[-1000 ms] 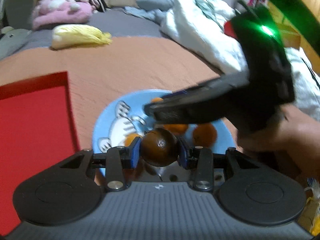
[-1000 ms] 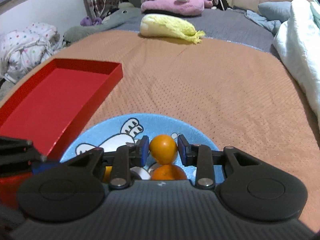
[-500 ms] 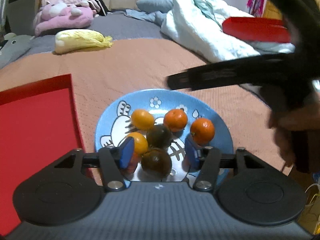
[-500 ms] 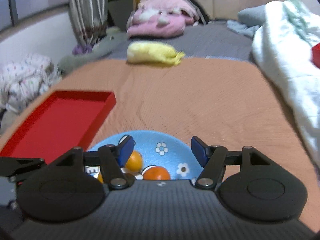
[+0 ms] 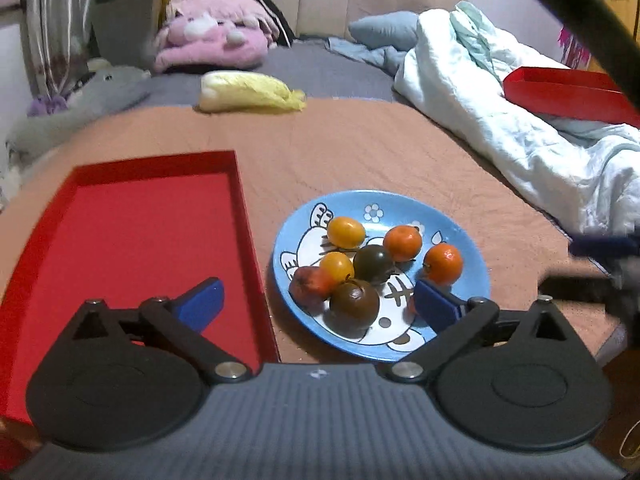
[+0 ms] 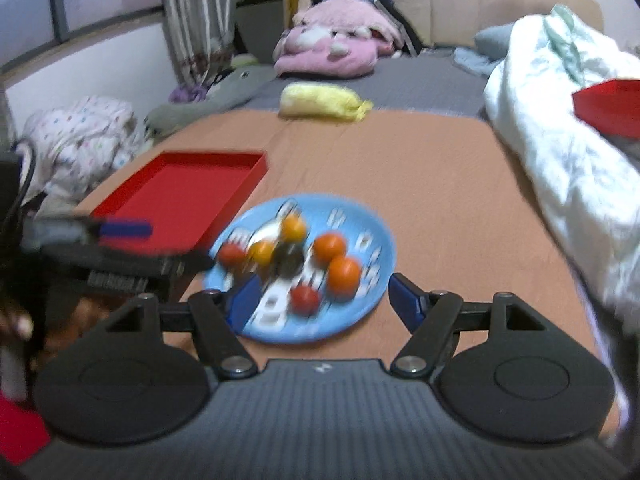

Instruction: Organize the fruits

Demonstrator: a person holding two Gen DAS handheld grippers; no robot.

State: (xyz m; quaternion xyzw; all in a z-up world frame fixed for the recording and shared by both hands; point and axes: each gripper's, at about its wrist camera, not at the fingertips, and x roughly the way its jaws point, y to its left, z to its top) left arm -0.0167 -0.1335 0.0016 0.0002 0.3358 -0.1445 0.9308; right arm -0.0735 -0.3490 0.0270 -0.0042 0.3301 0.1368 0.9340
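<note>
A blue cartoon plate (image 5: 468, 280) sits on the orange blanket and holds several small fruits: orange ones (image 5: 402, 243), yellow ones (image 5: 346, 232), dark ones (image 5: 354, 304) and a red one (image 5: 310, 283). My left gripper (image 5: 318, 304) is open and empty, raised above the plate's near left side. My right gripper (image 6: 320, 300) is open and empty, raised above the same plate (image 6: 372, 300), which shows blurred there. The left gripper also shows at the left edge of the right wrist view (image 6: 120, 240).
An empty red tray (image 5: 132, 240) lies left of the plate, also in the right wrist view (image 6: 180, 192). A yellow cabbage (image 5: 248, 92) lies further back. A white duvet (image 5: 520, 128) and a red box (image 5: 568, 92) are on the right. Plush toys (image 5: 212, 40) lie at the back.
Both grippers let go of their fruit on the plate, opened wide, and pulled back and up. The left released a dark fruit, the right an orange one.
</note>
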